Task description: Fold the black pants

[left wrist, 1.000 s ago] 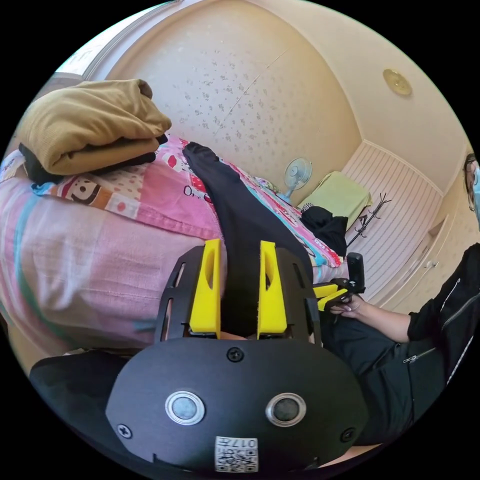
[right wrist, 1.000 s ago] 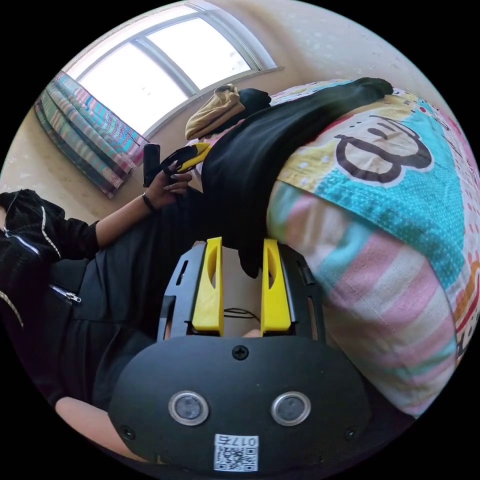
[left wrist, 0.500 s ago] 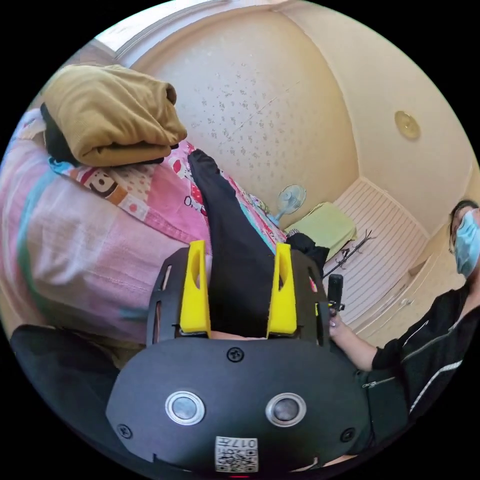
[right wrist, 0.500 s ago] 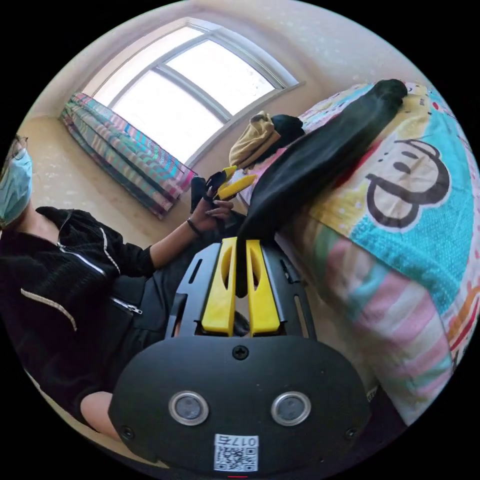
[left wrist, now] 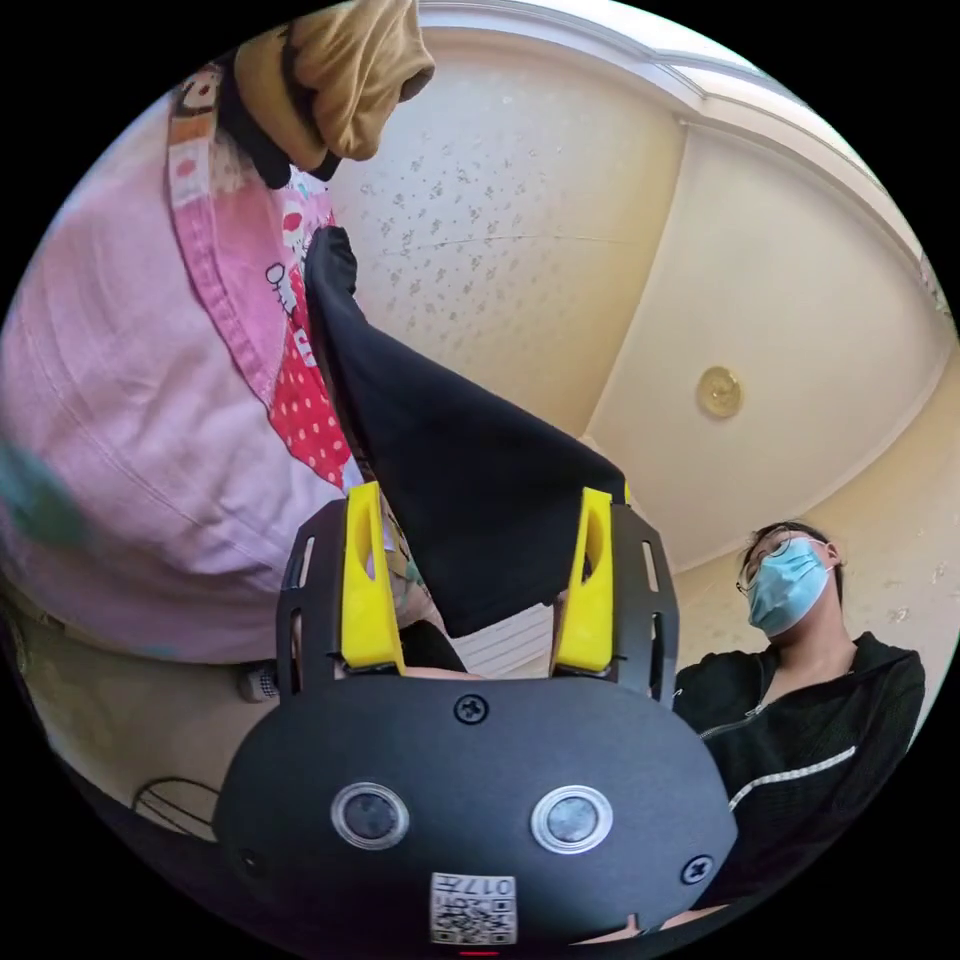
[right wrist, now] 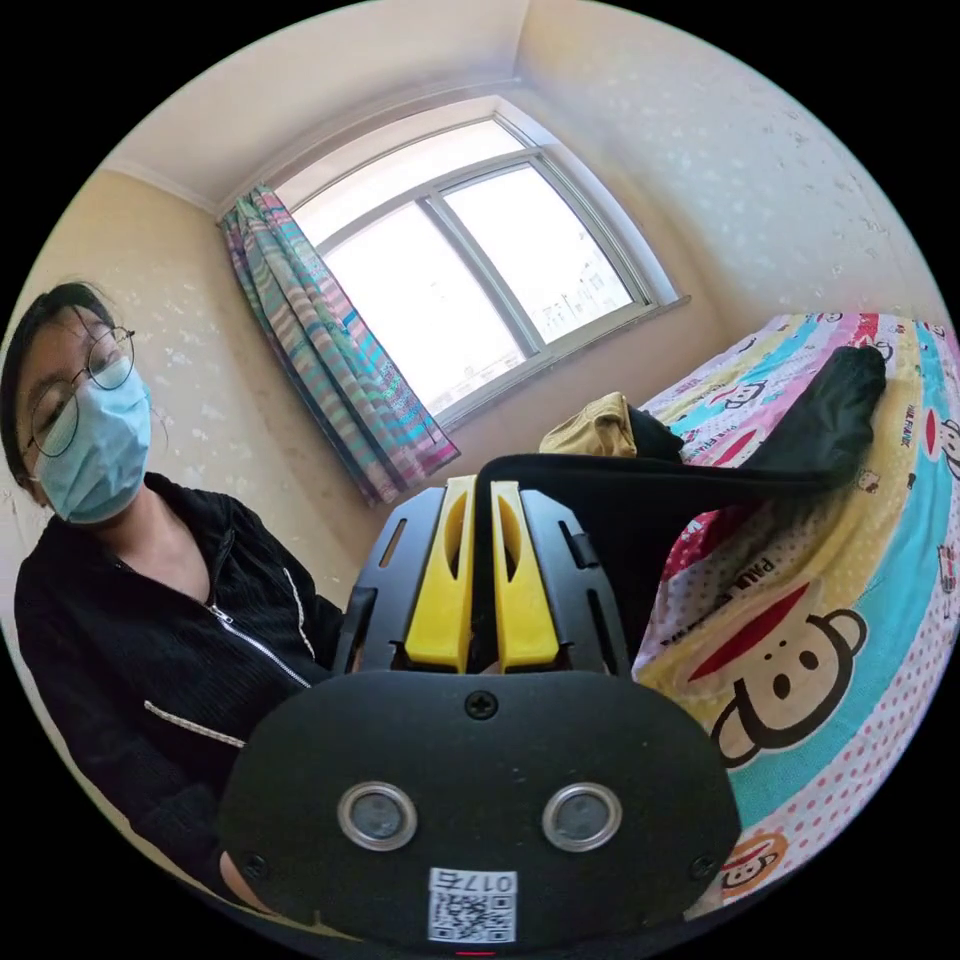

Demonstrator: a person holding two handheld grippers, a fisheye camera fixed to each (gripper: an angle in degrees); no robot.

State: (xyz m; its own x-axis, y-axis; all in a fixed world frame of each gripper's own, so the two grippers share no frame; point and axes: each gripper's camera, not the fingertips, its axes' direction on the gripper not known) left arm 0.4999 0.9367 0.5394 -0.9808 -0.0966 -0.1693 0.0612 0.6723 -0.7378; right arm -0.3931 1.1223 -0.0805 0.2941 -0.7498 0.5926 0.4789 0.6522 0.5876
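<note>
Left claw (left wrist: 478,580) gapes wide; right claw (right wrist: 480,575) is pinched closed.

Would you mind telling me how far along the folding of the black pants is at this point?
Early. In hand: the right gripper is shut on one end of the pants, lifted off the bed while the far end lies on it. The left gripper is open, fabric hanging between its jaws, ungripped. A folded tan garment already sits on the bed. Left: every fold of the pants.
</note>
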